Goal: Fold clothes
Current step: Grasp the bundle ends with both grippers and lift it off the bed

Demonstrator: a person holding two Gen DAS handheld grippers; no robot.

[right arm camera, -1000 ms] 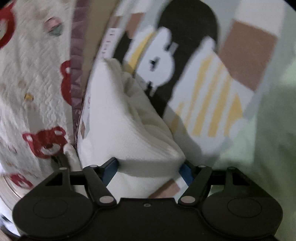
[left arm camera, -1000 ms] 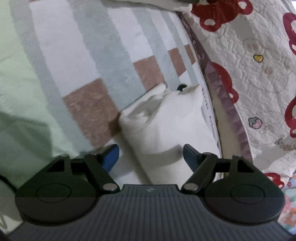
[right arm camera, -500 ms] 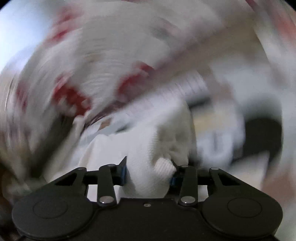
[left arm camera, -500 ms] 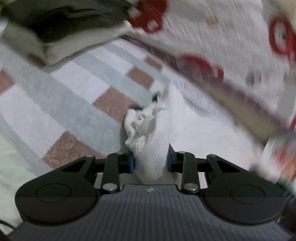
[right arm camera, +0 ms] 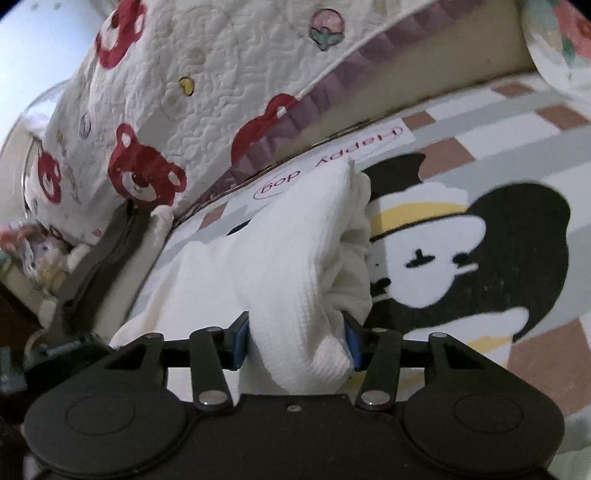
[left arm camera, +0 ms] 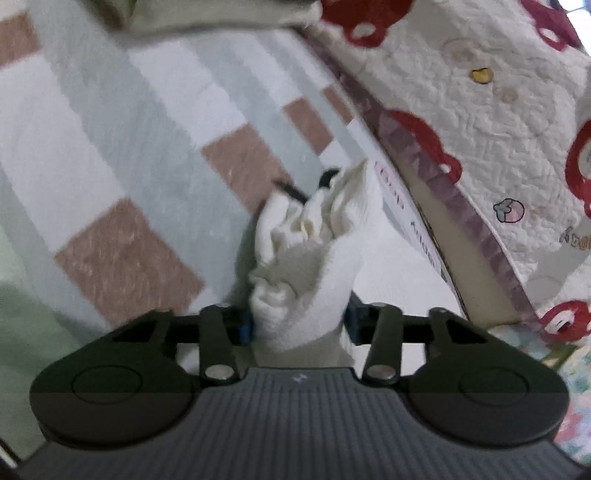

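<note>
A folded white waffle-knit garment lies bunched on the checked bedsheet. My left gripper is shut on one end of it, with cloth squeezed between the blue pads. In the right wrist view the same white garment rises from my right gripper, which is shut on its other end. The bundle's folded layers fan out at the far side. The part of the garment under the grippers is hidden.
A quilt with red bears and a purple trim hangs along the bed's edge. The sheet carries a black-and-white cartoon dog print. A folded dark and beige pile lies at the far end of the sheet.
Both grippers have closed on the white bundle, which was lying between open jaws a second ago. Both views swung quickly and now look along the bed's edge.
</note>
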